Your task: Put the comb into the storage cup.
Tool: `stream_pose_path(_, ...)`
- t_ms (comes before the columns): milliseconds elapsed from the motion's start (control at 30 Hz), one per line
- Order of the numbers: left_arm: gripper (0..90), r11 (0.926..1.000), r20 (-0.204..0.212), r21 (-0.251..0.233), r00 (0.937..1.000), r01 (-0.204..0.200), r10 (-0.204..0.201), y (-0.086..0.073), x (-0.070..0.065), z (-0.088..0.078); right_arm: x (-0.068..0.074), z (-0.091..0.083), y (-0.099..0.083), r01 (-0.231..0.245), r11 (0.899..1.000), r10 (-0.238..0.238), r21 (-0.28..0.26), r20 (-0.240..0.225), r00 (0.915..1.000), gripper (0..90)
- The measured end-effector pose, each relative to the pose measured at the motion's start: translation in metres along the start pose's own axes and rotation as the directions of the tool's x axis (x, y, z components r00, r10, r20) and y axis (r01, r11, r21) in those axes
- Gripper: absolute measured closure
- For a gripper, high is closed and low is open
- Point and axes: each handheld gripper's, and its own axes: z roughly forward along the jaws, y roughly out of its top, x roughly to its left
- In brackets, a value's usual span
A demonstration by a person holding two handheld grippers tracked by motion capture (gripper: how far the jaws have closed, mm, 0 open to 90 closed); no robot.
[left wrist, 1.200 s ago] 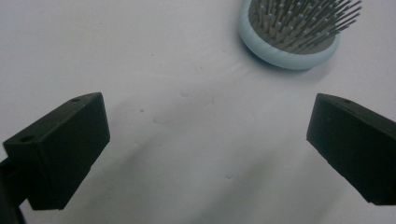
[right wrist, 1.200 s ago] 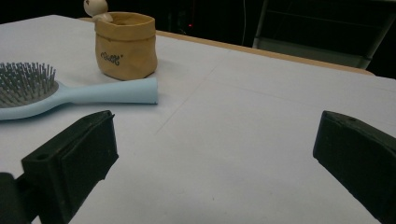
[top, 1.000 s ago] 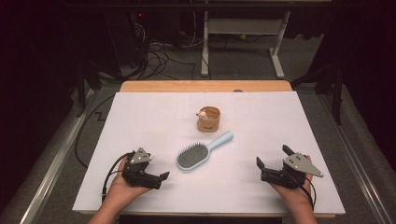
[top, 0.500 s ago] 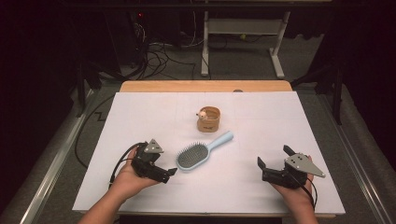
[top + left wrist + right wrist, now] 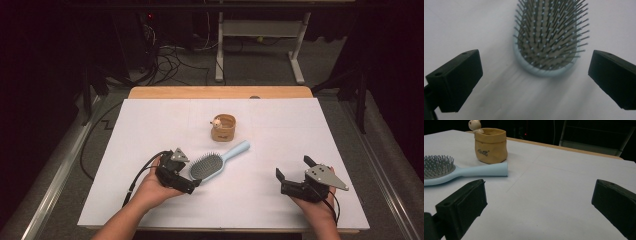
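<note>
A light blue hairbrush [image 5: 216, 162] lies bristles up in the middle of the white table [image 5: 150, 125], handle pointing to the far right. My left gripper [image 5: 192, 181] is open just short of the brush's rounded head [image 5: 549, 42], which sits between and a little beyond its jaws. A small tan pot [image 5: 223, 128] with a little animal figure on its rim stands behind the brush. My right gripper [image 5: 292, 174] rests open at the right front, well apart from the brush [image 5: 461, 171] and the pot [image 5: 490, 145].
The wooden far edge of the table [image 5: 220, 92] lies behind the white sheet. Beyond it, cables [image 5: 170, 55] lie on the floor and a white metal frame [image 5: 260, 40] stands there. A black cable [image 5: 140, 172] trails from my left gripper.
My left gripper has moved right and forward toward the brush head, turning to face it. The right gripper, the brush and the pot have stayed put.
</note>
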Motion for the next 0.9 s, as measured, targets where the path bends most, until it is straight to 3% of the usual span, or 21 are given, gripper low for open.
stream_pose_path(333,0.0,0.9994,0.002,0.011,0.9994,-0.033,0.033,0.021,-0.011,0.021,0.000,0.000,0.000,-0.001,1.000,0.001,-0.001,0.000,1.0000,0.4)
stream_pose_path(600,0.0,0.9967,-0.016,0.056,0.9981,-0.058,0.059,0.033,-0.013,0.038,-0.001,-0.001,0.000,0.000,1.000,0.000,-0.003,0.000,1.0000,0.4)
stream_pose_path(900,2.4,0.9944,-0.033,0.082,0.9970,-0.067,0.070,0.038,-0.014,0.049,-0.001,-0.001,0.000,0.002,1.000,-0.002,-0.004,0.001,1.0000,0.4)
